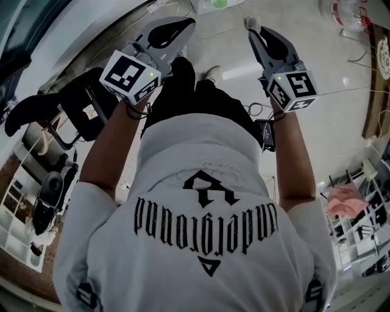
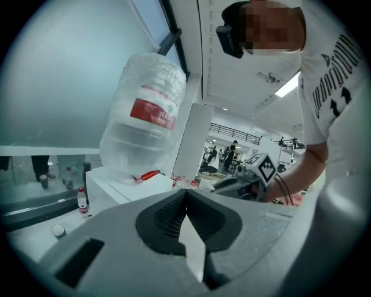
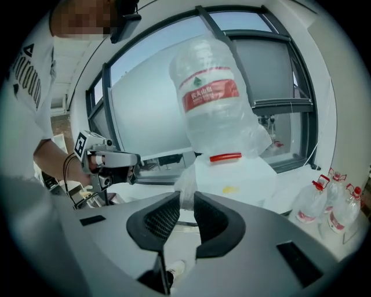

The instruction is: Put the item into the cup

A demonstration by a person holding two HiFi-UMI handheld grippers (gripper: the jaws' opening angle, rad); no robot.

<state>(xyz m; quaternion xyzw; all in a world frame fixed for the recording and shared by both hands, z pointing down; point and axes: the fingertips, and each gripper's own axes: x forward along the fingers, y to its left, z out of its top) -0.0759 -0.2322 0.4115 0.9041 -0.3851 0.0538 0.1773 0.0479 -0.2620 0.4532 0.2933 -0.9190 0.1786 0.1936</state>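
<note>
No cup and no item to put in it shows in any view. In the head view I look down at a person's white printed shirt, with both grippers held out over a pale floor. My left gripper (image 1: 183, 24) is at the upper left; in its own view the pads meet at the tips (image 2: 185, 194) with nothing between them. My right gripper (image 1: 253, 30) is at the upper right; its pads (image 3: 186, 200) stand a narrow gap apart and hold nothing. Each gripper view shows the other gripper off to the side.
A large water jug (image 2: 145, 122) wrapped in clear plastic stands upside down on a white dispenser (image 3: 232, 180) by a window. Small water bottles (image 3: 330, 206) stand to its right. A black chair (image 1: 73, 106) and shelves are at the left of the head view. A small green object (image 1: 218, 3) lies at that view's top edge.
</note>
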